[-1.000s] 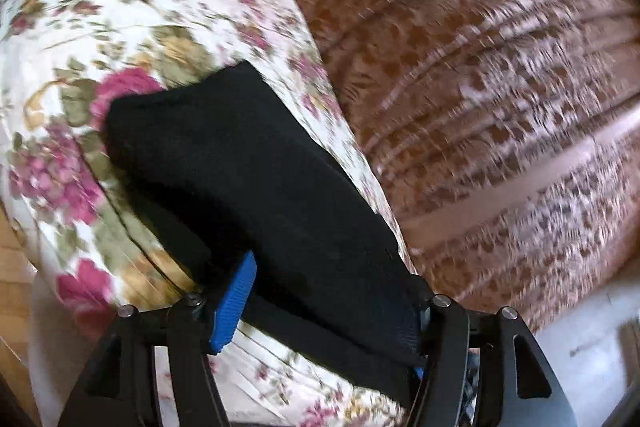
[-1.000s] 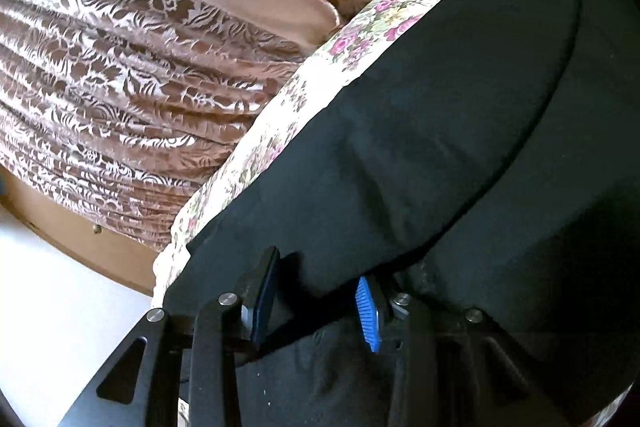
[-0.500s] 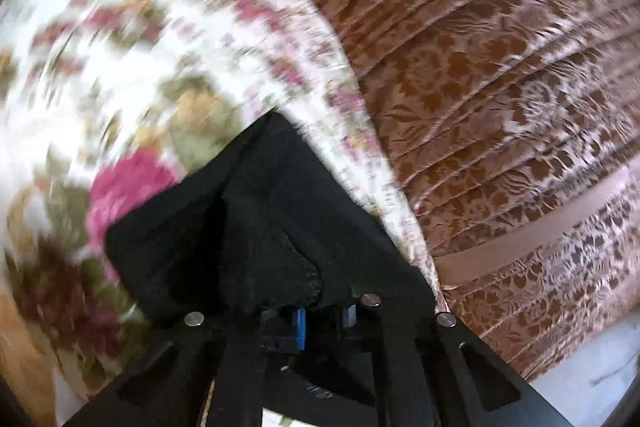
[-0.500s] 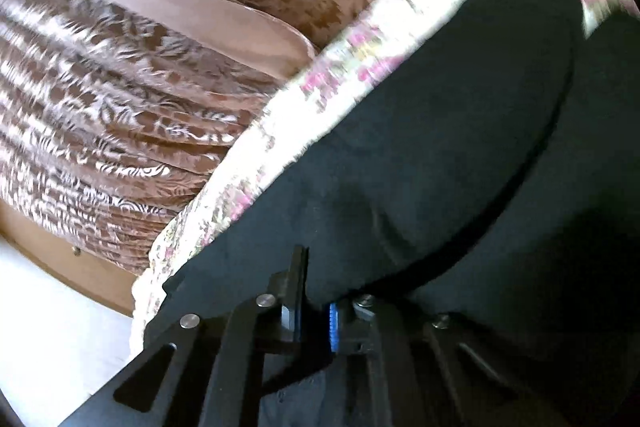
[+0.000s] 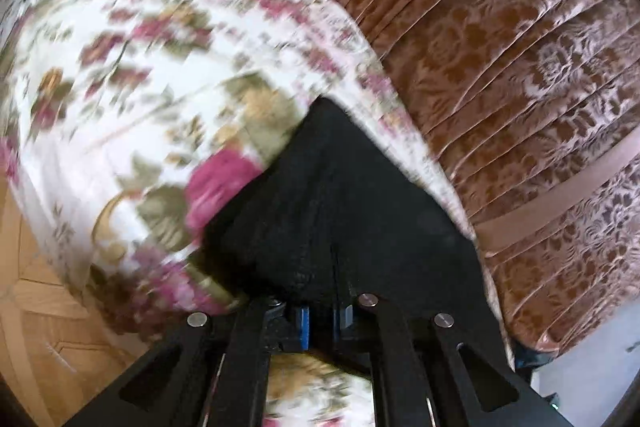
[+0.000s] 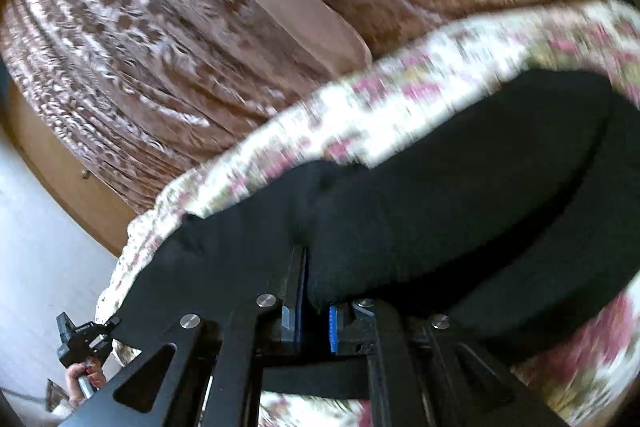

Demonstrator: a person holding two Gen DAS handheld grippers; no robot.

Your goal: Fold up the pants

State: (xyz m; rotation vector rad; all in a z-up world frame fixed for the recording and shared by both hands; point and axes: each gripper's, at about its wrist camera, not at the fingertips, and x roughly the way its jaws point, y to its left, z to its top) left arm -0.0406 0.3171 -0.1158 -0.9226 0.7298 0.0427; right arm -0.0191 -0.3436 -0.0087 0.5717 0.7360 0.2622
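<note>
Black pants (image 5: 352, 211) lie on a floral bedspread (image 5: 132, 75). My left gripper (image 5: 320, 323) is shut on one end of the pants and lifts the cloth off the spread. In the right wrist view the pants (image 6: 440, 195) stretch away to the right, with one layer folded over another. My right gripper (image 6: 316, 323) is shut on the pants' near edge. The left gripper (image 6: 86, 337) also shows small at the lower left of that view, pinching the far corner, with a hand under it.
A brown patterned quilt (image 5: 512, 75) lies beside the floral spread, also seen in the right wrist view (image 6: 168, 39). Wooden parquet floor (image 5: 36, 331) shows at the lower left. A wooden bed frame edge (image 6: 64, 167) and pale floor lie at the left.
Both grippers were open around the pants' edge a second ago and have shut on it. Both have since lifted the cloth and moved; the views are motion-blurred.
</note>
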